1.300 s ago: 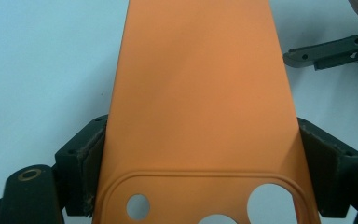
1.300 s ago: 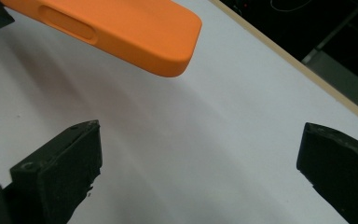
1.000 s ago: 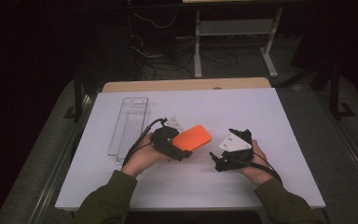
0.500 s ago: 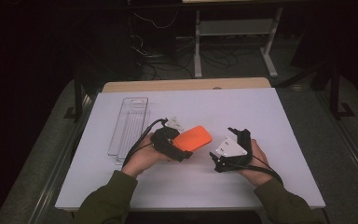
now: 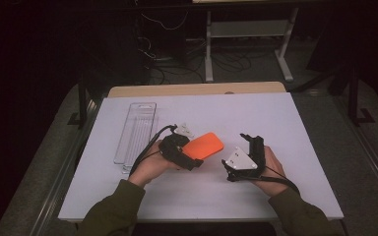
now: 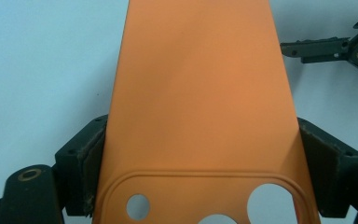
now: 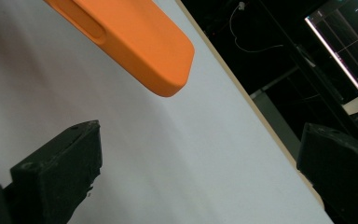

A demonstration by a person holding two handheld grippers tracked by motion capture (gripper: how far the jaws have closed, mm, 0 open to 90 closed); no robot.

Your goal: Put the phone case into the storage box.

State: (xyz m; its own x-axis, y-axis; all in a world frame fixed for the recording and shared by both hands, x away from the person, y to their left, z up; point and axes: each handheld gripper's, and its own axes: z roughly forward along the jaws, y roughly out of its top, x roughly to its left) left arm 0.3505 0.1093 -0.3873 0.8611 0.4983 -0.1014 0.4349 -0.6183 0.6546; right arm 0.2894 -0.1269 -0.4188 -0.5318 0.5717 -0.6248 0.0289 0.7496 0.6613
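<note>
Farthest left, beyond the left gripper's (image 5: 189, 156) outer side, a clear plastic tray (image 5: 137, 132) lies flat on the white table (image 5: 285, 118), well apart from the work. The left gripper itself is closed across the width of an orange phone case (image 5: 204, 146); in the left gripper view its two black pads press the case's (image 6: 200, 93) long edges just above the camera cut-outs, and the far end juts forward past the jaws. The left hand (image 5: 152, 167) is cupped under the tool, forearm coming in low, the case carried tilted and apparently clear of the table.

To the right, the right gripper (image 5: 240, 147) hangs near the case's free end without touching it. Its jaws stand wide apart in the right gripper view, and the case's rounded corner (image 7: 135, 42) sits ahead of and above them. The right hand (image 5: 270, 164) is rolled so the grey plate faces up.

This looks like a hand-over or two-handed hold being set up. The next move calls for the right gripper to advance to that free end, line its jaws with the edges, then close.
</note>
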